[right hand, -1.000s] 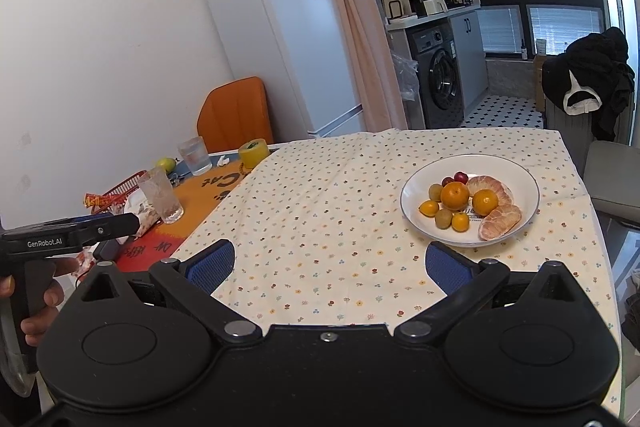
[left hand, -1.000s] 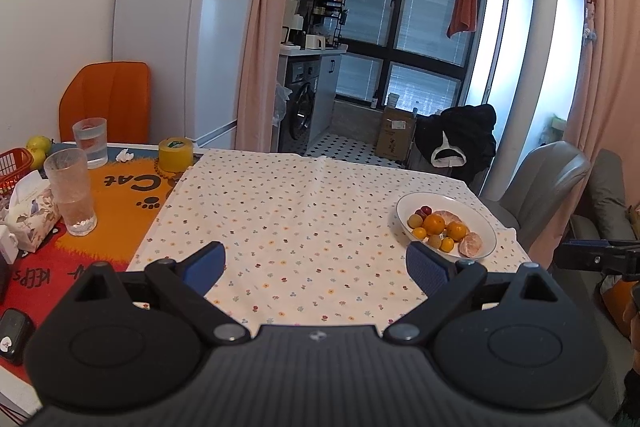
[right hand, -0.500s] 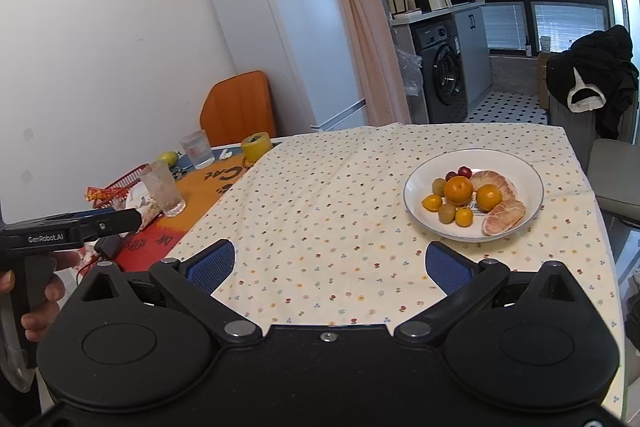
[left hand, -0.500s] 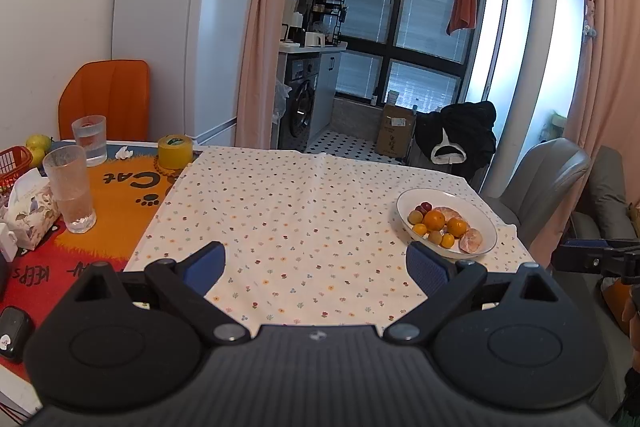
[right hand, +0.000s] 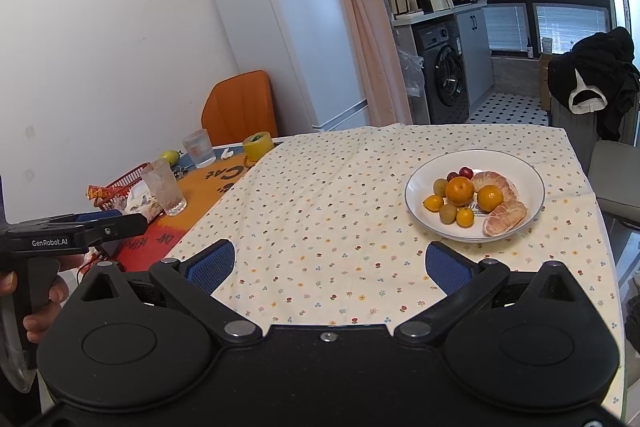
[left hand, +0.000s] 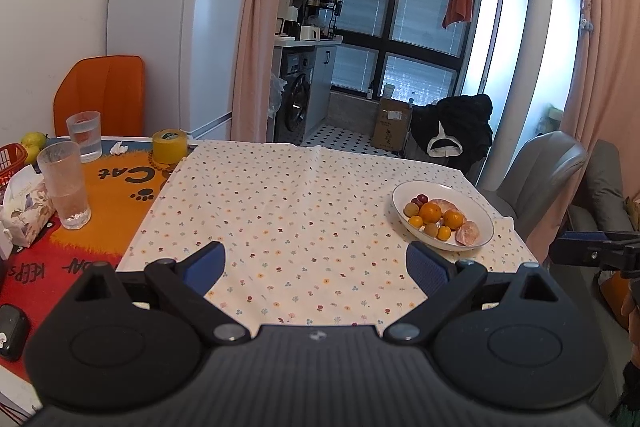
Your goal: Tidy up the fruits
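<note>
Fruit sits heaped in the white bowl (right hand: 532, 195) on the right side of the floral-clothed table (left hand: 296, 211): oranges, kiwis, cherries, peeled citrus. Right gripper (right hand: 330, 263) hovers just short of it, fingers wide apart and empty. Left gripper (left hand: 316, 263) hangs farther off, likewise spread, gripping nothing.

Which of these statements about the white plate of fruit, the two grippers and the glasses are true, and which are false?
1. The white round plate holds all the fruit on the floral tablecloth. True.
2. The right gripper grips an orange. False: it is open and empty.
3. The left gripper is open. True.
4. The yellow tape roll lies on the plate. False: it stands on the orange mat.
5. Both clear glasses lie tipped over. False: they stand upright.
</note>
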Demonstrator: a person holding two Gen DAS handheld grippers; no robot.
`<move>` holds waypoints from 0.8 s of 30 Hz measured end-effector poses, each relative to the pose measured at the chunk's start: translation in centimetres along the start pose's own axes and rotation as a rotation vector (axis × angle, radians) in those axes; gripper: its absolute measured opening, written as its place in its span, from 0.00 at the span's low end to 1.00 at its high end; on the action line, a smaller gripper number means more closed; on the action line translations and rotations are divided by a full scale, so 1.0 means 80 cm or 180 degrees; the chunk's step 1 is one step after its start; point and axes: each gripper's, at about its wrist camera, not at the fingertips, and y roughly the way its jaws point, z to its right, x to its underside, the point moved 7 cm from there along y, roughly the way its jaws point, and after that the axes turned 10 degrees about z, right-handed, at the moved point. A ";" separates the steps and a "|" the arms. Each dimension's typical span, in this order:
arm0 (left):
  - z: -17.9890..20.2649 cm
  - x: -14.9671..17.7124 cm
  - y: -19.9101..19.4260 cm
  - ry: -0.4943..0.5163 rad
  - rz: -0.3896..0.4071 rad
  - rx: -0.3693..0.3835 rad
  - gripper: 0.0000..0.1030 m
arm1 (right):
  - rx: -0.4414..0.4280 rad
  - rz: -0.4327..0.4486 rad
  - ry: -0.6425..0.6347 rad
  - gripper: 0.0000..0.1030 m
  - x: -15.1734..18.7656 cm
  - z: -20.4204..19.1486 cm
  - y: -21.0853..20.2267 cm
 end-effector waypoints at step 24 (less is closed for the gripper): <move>-0.001 0.002 0.002 -0.0010 -0.0053 0.0020 0.93 | 0.0012 0.0018 0.0024 1.00 0.000 0.006 0.001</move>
